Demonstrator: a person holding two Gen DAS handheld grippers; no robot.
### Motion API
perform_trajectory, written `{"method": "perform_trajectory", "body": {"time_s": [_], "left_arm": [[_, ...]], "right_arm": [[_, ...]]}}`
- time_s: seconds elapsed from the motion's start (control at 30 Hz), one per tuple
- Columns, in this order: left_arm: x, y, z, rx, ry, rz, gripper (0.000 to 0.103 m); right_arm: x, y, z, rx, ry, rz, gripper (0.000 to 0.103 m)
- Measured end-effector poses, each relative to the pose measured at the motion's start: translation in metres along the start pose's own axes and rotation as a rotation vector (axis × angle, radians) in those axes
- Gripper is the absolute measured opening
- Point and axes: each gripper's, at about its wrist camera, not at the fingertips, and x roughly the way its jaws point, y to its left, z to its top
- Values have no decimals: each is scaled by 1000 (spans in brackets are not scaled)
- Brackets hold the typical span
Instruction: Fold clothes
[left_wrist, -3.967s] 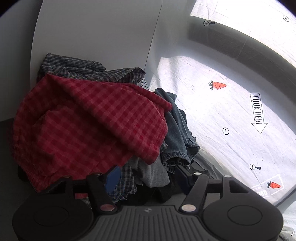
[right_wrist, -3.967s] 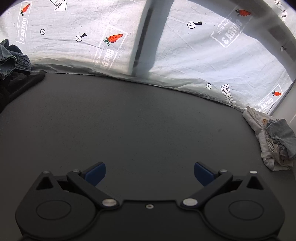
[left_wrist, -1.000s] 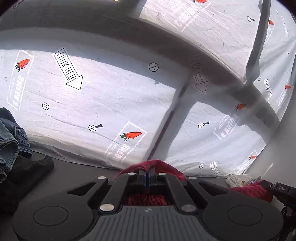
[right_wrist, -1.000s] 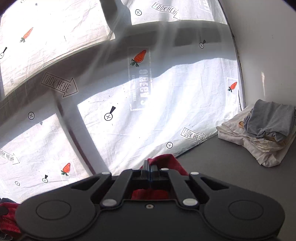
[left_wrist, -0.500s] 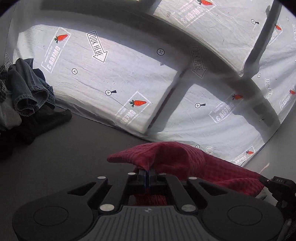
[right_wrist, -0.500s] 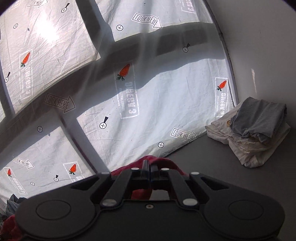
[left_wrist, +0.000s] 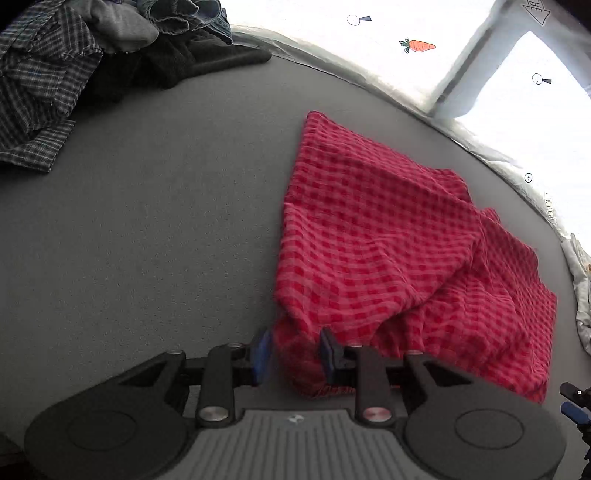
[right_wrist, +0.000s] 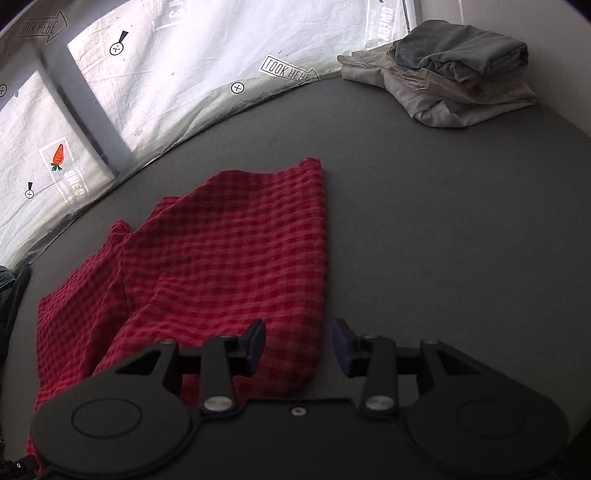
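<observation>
The red checked garment (left_wrist: 388, 236) lies rumpled mid-desk (left_wrist: 147, 221). Left gripper (left_wrist: 295, 354) and right gripper (right_wrist: 297, 341) jaws are opening, releasing near corners. At 3 o'clock, bunched layers risk a crooked fold.

A grey table (left_wrist: 147, 221) carries a red checked cloth (left_wrist: 388, 240) and clothes piles (right_wrist: 454, 70).

A grey table (right_wrist: 461, 229) is bordered by a sunlit white sheet (right_wrist: 177, 92) printed with carrots and arrows.
</observation>
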Motion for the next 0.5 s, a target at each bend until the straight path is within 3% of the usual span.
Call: {"method": "perform_trajectory", "body": {"time_s": [0.23, 0.5], "left_arm": [[16, -12, -14, 53, 33, 9, 44], [9, -10, -5, 77, -16, -66, 53]], "right_arm": [[20, -11, -20, 180, 168, 153, 49], [38, -1, -15, 238, 197, 182, 48]]}}
